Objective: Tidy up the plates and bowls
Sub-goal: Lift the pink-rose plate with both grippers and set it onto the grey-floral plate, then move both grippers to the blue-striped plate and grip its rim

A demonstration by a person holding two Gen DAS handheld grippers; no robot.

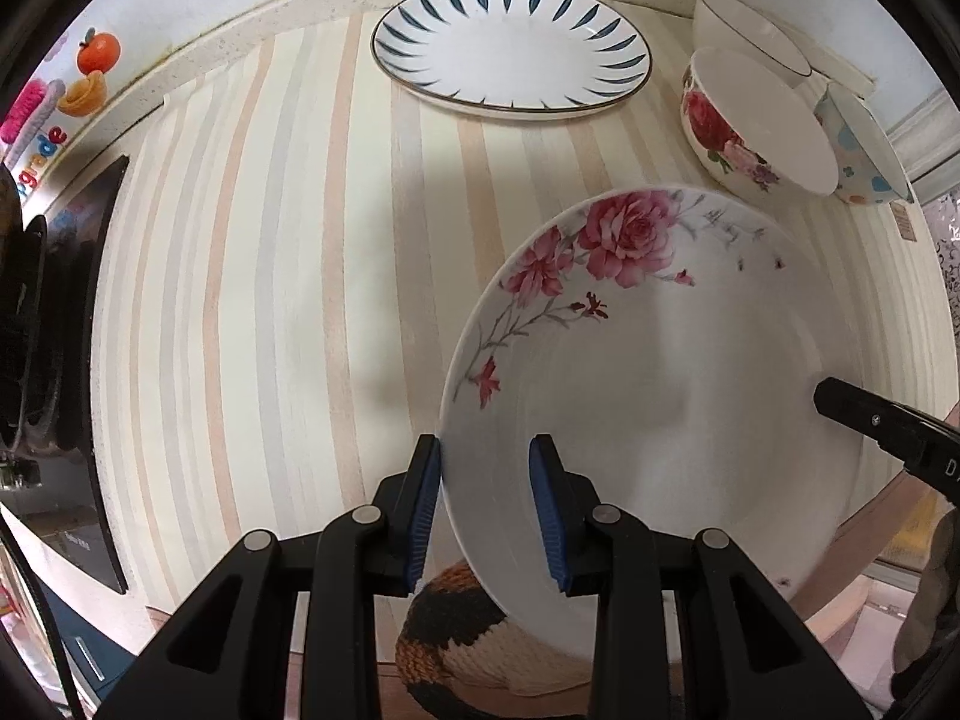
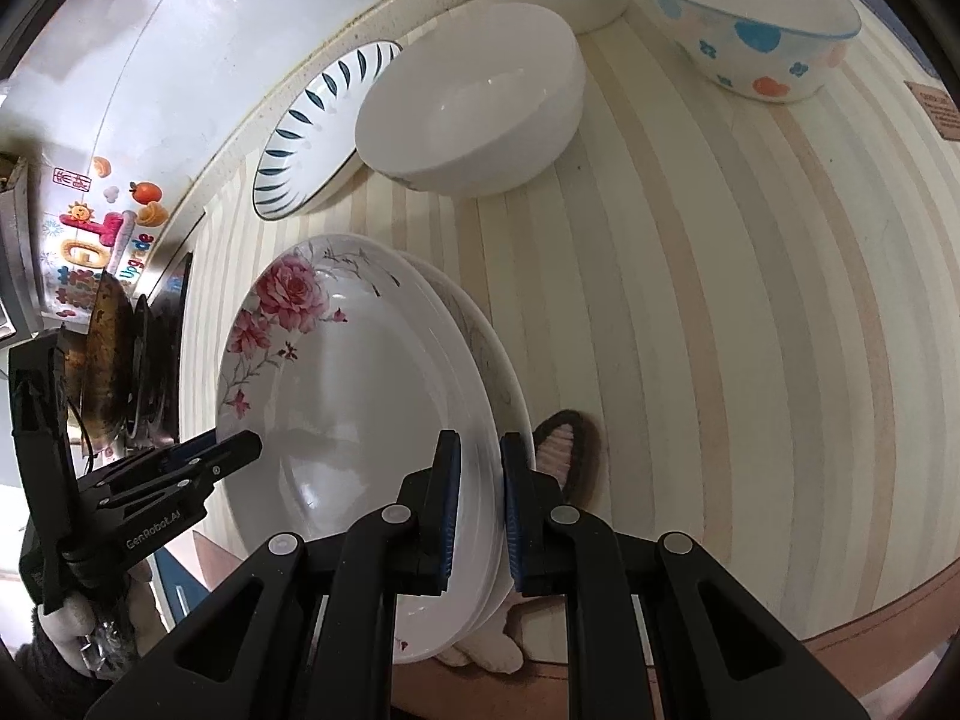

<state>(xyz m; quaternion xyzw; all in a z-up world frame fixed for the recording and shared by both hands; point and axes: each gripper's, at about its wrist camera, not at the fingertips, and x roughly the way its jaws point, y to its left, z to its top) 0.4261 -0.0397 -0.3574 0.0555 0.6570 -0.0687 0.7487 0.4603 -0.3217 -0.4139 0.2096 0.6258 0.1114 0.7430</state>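
Both grippers on the rose plates [image 2: 360,420], stacked and tilted. Right gripper [image 2: 480,516] pinches the stack's near rim. Left gripper [image 1: 486,510] straddles the opposite rim, pads not closed. Judgement: close left before moving; keep the stack level so plates don't slide apart.

Pink-rose white plate [image 1: 648,372], blue-leaf-rimmed plate [image 1: 510,48], pastel-striped counter [image 1: 252,300], blue-and-orange-hearted bowl [image 2: 750,30].

Open room: bare striped tabletop [image 1: 252,312] left of the white rose-printed plates [image 1: 648,360].
Back edge: blue-leaf white plate [image 1: 510,54] near the wall.
Back right: three ceramic bowls [image 2: 474,114] clustered together.
Far left: dark stove [image 1: 36,324].
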